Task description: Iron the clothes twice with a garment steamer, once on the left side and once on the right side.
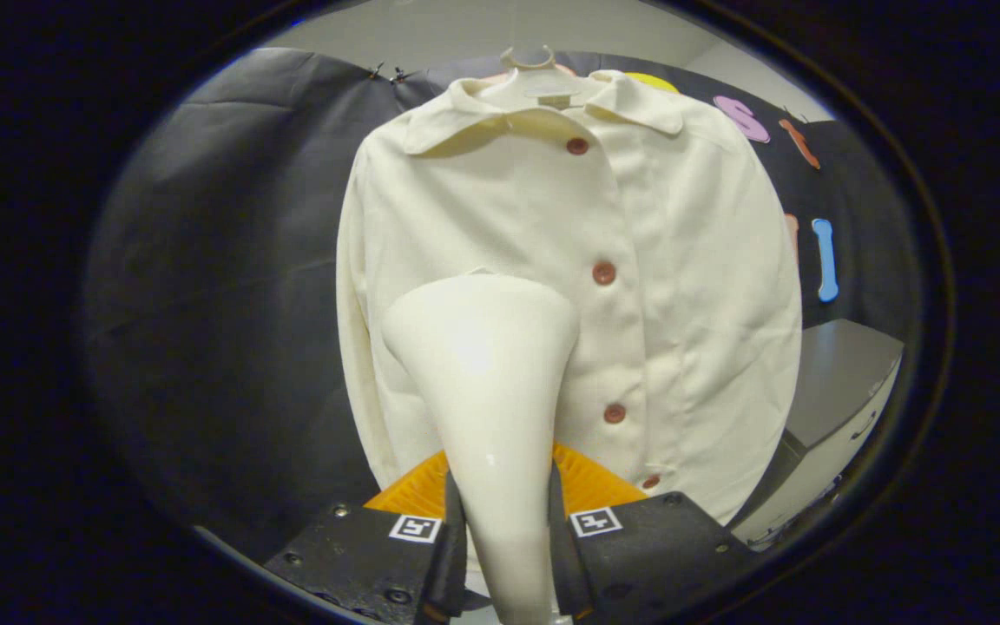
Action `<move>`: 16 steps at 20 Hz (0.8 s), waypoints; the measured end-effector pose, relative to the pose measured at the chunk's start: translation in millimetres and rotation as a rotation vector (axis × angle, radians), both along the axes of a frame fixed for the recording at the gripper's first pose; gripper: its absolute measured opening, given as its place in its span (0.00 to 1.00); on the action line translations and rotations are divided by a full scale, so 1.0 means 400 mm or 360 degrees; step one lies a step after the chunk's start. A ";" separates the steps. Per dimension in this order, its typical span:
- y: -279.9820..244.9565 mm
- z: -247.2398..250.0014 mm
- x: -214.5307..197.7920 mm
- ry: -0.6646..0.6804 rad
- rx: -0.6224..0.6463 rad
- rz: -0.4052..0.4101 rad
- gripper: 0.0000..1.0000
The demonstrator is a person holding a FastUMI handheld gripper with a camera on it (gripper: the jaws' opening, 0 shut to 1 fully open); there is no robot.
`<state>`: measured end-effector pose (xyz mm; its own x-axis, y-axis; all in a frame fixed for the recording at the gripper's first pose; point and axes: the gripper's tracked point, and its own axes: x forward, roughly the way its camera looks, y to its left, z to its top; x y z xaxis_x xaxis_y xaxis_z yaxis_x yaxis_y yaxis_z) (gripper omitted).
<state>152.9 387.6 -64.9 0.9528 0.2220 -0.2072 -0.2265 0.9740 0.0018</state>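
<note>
The fingers (507, 555) are clamped on the garment steamer's (484, 382) neck, its wide head against the left front of the cream buttoned shirt (682, 286) on a hanger (528, 59); the collar label is unreadable.

The shirt (569, 286) is creamy white with small reddish-brown buttons (604, 273). In front of the shirt, the steamer (483, 373) is plain creamy white too. Beside the shirt stands a grey-and-white cabinet (838, 408).
</note>
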 end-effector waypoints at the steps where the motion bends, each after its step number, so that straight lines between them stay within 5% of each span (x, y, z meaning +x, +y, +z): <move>1: -0.003 -0.026 0.000 0.0018 -0.0029 -0.0009 0.40; 16: -0.089 -0.434 -0.049 0.0409 -0.0318 -0.0066 0.40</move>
